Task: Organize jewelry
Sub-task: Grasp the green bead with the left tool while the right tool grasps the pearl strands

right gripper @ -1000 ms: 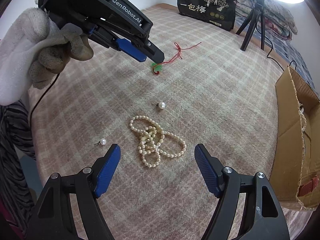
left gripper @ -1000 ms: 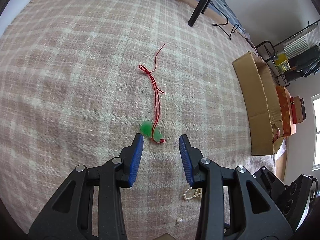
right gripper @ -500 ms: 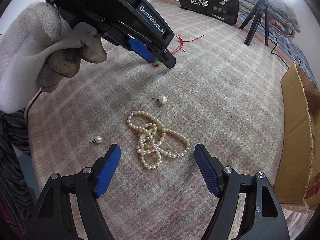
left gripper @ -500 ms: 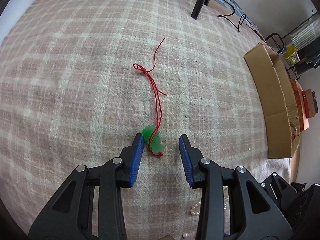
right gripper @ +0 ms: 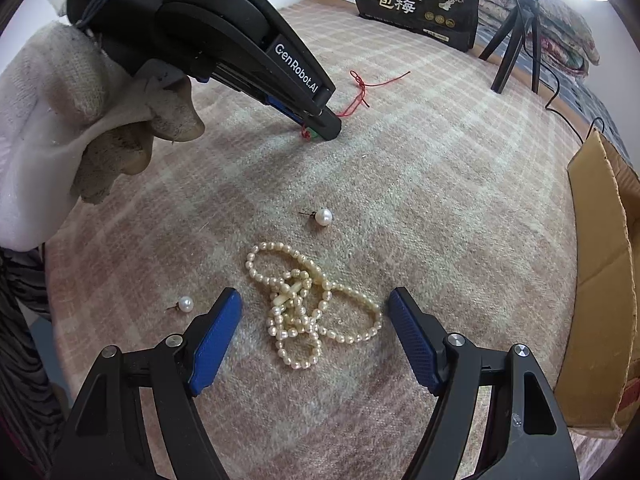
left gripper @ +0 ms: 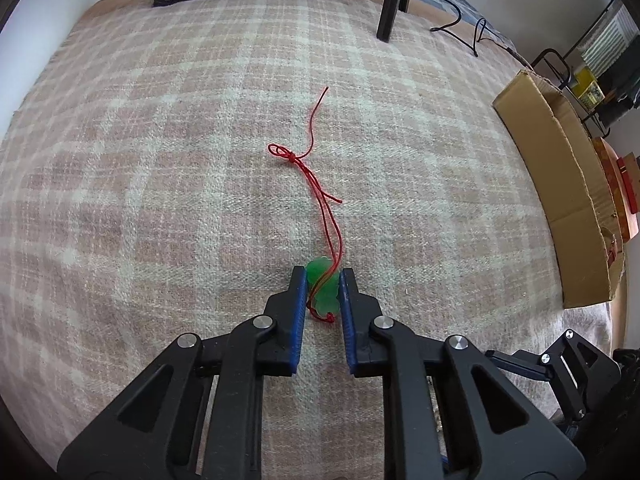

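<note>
My left gripper (left gripper: 322, 276) is shut on a green pendant (left gripper: 323, 285) that lies on the plaid blanket (left gripper: 160, 200); its red cord (left gripper: 316, 176) trails away from me. In the right wrist view the left gripper (right gripper: 320, 130) presses down on the pendant, and the red cord (right gripper: 362, 90) shows beyond it. My right gripper (right gripper: 314, 312) is open and empty, low over a heap of pearl strands (right gripper: 304, 304). One pearl earring (right gripper: 323, 217) lies beyond the heap, another (right gripper: 185, 303) lies left of my left finger.
A cardboard box (left gripper: 568, 200) stands at the blanket's right edge; it also shows in the right wrist view (right gripper: 600, 280). A black printed bag (right gripper: 416, 4) and a tripod (right gripper: 516, 36) stand at the far end.
My left gripper moved forward over the green pendant and closed on it. My right gripper stayed open and edged slightly closer to the pearl strands.
</note>
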Available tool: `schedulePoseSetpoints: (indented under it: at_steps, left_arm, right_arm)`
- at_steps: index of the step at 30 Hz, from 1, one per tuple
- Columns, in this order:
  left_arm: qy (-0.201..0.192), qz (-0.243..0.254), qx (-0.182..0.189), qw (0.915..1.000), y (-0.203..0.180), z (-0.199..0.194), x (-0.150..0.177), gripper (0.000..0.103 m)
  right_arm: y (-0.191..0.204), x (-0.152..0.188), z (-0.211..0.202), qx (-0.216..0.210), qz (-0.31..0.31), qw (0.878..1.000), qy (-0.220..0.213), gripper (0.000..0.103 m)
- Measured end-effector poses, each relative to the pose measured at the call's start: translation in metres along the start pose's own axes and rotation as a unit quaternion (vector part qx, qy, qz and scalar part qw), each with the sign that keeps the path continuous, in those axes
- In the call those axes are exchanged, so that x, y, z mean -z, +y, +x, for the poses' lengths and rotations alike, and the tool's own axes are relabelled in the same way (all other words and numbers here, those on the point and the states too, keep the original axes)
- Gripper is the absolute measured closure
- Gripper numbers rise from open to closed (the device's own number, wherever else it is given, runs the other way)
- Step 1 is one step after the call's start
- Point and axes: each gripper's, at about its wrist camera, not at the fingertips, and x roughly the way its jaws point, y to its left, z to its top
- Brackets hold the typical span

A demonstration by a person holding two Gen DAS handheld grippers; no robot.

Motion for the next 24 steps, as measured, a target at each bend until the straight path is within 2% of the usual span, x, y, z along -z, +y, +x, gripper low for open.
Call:
schedulePoseSetpoints:
  at_steps: [3, 5, 6, 8, 12, 13, 24]
  left_arm:
    - [-0.001, 0.001, 0.003, 1.0, 0.0, -0.001, 0.001, 0.088]
    - [-0.002, -0.001, 0.005, 1.0, 0.001, -0.002, 0.0, 0.088]
    - [-0.003, -0.002, 0.006, 1.0, 0.002, -0.003, 0.001, 0.088]
    - [-0.005, -0.006, 0.008, 0.9999, 0.003, -0.006, 0.001, 0.088]
    - [-0.01, -0.013, 0.013, 0.9998, 0.008, -0.014, 0.002, 0.088]
    - [-0.013, -0.015, 0.015, 0.9997, 0.009, -0.017, 0.001, 0.088]
    - [-0.053, -0.036, 0.042, 0.9971, 0.024, -0.06, -0.004, 0.088]
  right_arm:
    - [-0.002, -0.005, 0.002, 0.012, 0.0, 1.0, 0.004, 0.045]
    - [-0.005, -0.007, 0.001, 0.015, 0.007, 1.0, 0.003, 0.067]
    - [-0.006, -0.008, 0.001, 0.018, 0.008, 1.0, 0.002, 0.072]
    - [-0.005, -0.01, 0.0, 0.021, 0.007, 1.0, 0.001, 0.091]
    - [-0.001, -0.011, -0.001, 0.031, 0.004, 1.0, 0.004, 0.093]
    - [0.0, -0.01, -0.003, 0.031, 0.006, 1.0, 0.004, 0.097]
    - [-0.001, -0.016, -0.039, 0.032, 0.026, 0.998, -0.039, 0.097]
